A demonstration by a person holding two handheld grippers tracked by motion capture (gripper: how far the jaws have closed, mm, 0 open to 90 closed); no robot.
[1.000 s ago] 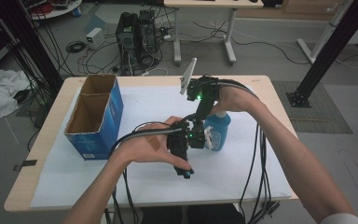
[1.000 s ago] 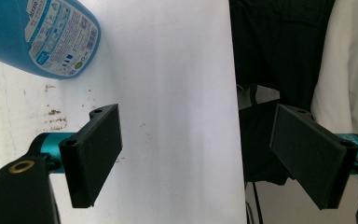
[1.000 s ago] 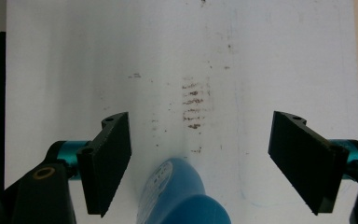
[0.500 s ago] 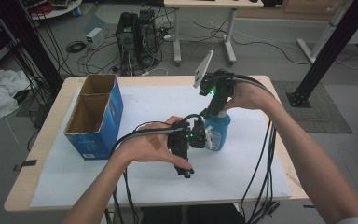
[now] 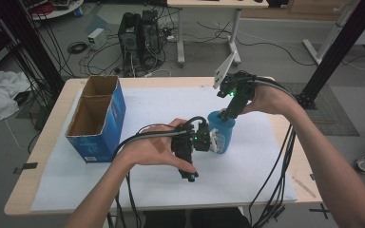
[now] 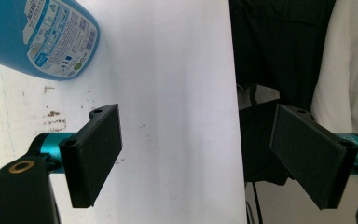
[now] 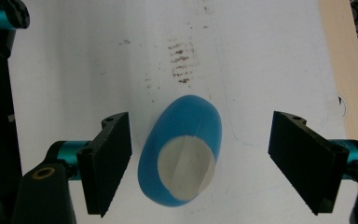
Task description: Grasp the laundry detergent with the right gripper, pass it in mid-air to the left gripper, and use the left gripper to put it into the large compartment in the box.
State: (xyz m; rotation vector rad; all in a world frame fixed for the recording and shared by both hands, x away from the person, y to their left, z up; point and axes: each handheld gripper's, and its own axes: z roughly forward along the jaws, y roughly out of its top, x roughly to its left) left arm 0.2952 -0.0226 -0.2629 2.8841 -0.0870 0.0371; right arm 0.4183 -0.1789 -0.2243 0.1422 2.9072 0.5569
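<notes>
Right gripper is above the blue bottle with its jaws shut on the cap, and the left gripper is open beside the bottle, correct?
Not quite. The right gripper is above the blue bottle, but its jaws are open, standing apart on either side of the cap without touching it, as the right gripper view shows. The left gripper is open beside the bottle.

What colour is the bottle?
Blue, with a pale cap. The bottle shows best in the right gripper view, seen from above.

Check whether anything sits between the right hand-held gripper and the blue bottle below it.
Nothing visible does. The right hand-held gripper hangs open directly over the blue bottle, whose white cap faces up between the jaws.
</notes>
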